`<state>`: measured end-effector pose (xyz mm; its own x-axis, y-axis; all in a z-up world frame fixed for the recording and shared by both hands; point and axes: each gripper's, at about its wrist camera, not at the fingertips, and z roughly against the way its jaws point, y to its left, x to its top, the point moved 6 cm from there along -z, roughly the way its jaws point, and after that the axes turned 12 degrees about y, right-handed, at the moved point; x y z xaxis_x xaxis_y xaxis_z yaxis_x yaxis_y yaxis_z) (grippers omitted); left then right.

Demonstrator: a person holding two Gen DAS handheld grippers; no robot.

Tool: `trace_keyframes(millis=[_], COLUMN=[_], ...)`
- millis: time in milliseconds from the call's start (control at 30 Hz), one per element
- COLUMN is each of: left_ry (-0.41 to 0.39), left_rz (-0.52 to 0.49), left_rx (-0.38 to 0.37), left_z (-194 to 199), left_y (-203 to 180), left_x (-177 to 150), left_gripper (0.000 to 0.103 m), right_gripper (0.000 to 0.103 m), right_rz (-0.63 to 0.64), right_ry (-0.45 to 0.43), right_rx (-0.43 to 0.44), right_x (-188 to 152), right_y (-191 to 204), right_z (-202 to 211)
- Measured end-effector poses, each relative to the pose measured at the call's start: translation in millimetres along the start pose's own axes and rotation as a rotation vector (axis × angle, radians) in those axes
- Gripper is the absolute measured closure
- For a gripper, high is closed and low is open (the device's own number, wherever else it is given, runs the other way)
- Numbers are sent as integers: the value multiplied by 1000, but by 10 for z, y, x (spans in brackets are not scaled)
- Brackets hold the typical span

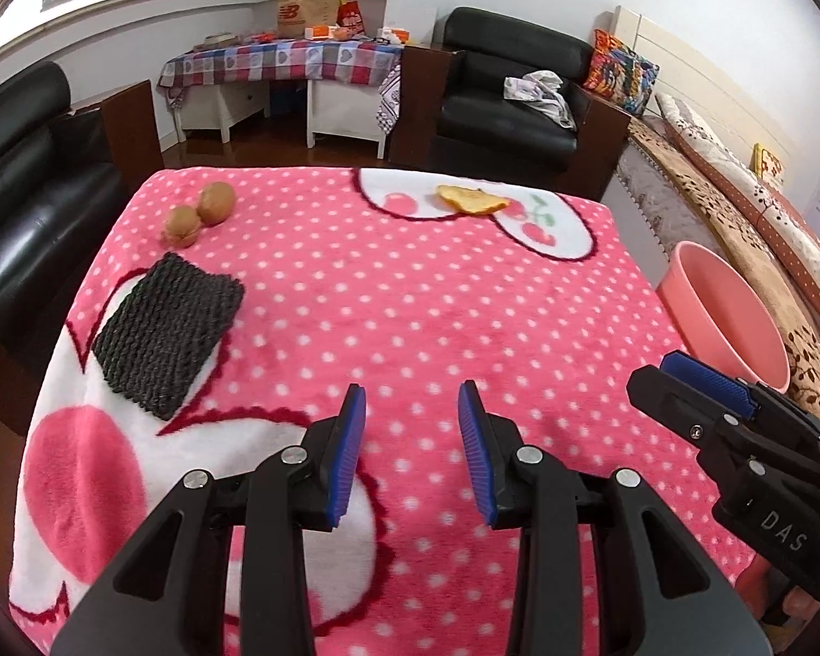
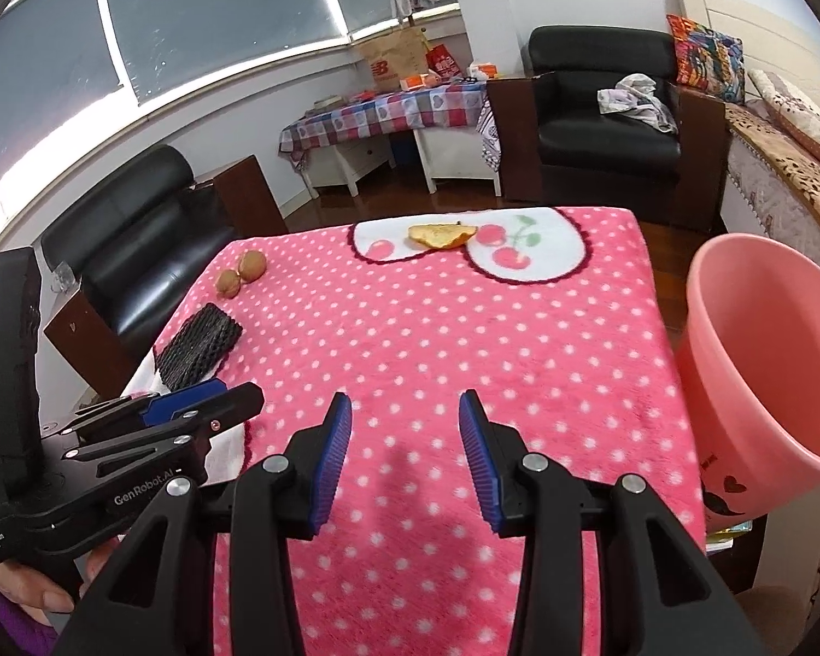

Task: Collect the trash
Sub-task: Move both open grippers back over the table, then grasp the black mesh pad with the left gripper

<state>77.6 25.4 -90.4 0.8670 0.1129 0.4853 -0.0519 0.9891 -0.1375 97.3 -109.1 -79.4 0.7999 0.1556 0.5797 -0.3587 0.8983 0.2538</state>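
A yellow-orange fruit peel (image 1: 473, 200) (image 2: 441, 235) lies at the far side of the pink dotted blanket (image 1: 410, 306) (image 2: 437, 339). A dark foam net sleeve (image 1: 167, 328) (image 2: 198, 352) rests on the left part, with two brown kiwis (image 1: 199, 214) (image 2: 241, 273) beyond it. A pink bucket (image 1: 721, 317) (image 2: 765, 361) stands off the table's right edge. My left gripper (image 1: 413, 454) (image 2: 191, 404) hovers open over the near blanket with nothing between its pads. My right gripper (image 2: 404, 459) (image 1: 705, 382) is open too, empty, beside the bucket.
Black armchairs (image 1: 514, 87) (image 2: 131, 251) stand behind and to the left of the table. A checked-cloth side table (image 1: 284, 63) with bags and boxes is by the window. A bed (image 1: 738, 202) with patterned covers runs along the right.
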Motion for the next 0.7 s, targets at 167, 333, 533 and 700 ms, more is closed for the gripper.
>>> trace_keyframes(millis=[167, 333, 533, 700], left_ry=[-7, -31, -66, -46], left_rz=[37, 55, 76, 89], left_rx=[-8, 11, 76, 131], left_z=[35, 119, 271, 280], left_y=[183, 371, 809, 1172], left_x=[9, 27, 55, 30], left_gripper=[68, 68, 68, 68], right_gripper=[62, 61, 60, 60], right_rz=[20, 57, 109, 132], right_ry=[15, 35, 48, 73], right_rx=[4, 12, 21, 40], right_x=[40, 64, 77, 68], right_y=[92, 242, 434, 589], right_z=[-91, -195, -287, -412])
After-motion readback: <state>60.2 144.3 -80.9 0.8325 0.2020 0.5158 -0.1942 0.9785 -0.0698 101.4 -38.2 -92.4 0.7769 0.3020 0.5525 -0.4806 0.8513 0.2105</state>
